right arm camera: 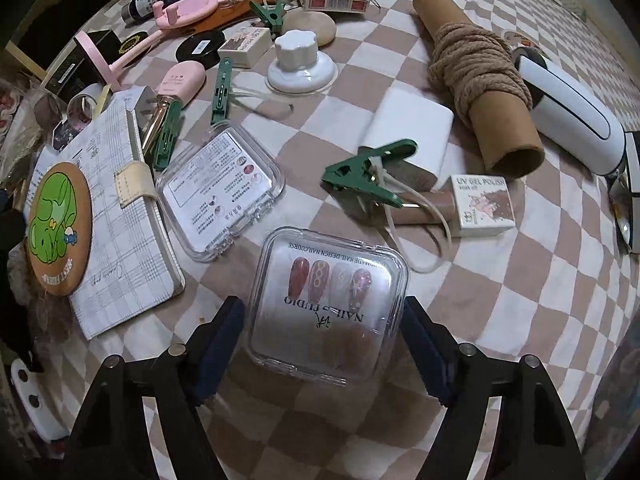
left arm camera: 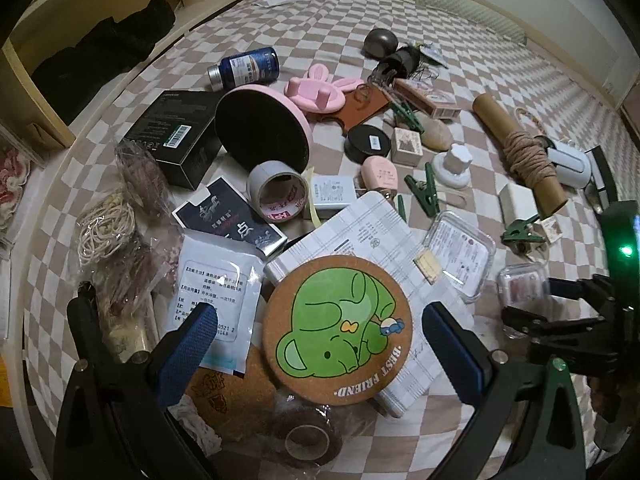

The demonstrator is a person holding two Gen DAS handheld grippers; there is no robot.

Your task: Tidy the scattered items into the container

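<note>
My left gripper (left arm camera: 320, 346) is open, with its blue-padded fingers (left arm camera: 188, 344) on either side of a round cork coaster (left arm camera: 338, 332) printed with a green elephant. The coaster lies on a plaid notebook (left arm camera: 360, 232). My right gripper (right arm camera: 320, 344) is also open and straddles a clear nail-tip box (right arm camera: 328, 304) that rests on the checked bedsheet (right arm camera: 520, 300); its pads stand close to the box's sides. In the left wrist view this gripper (left arm camera: 532, 300) sits at the right edge, by the same box (left arm camera: 520, 284). No container is clearly visible.
Clutter covers the sheet: a second clear box (right arm camera: 220, 192), green clips (right arm camera: 364, 180), a cardboard tube wound with cord (right arm camera: 476, 80), a white device (right arm camera: 572, 108), a tape roll (left arm camera: 276, 192), a black box (left arm camera: 176, 136), a blue can (left arm camera: 248, 68) and a sachet (left arm camera: 216, 280). A wooden shelf (left arm camera: 60, 40) stands far left.
</note>
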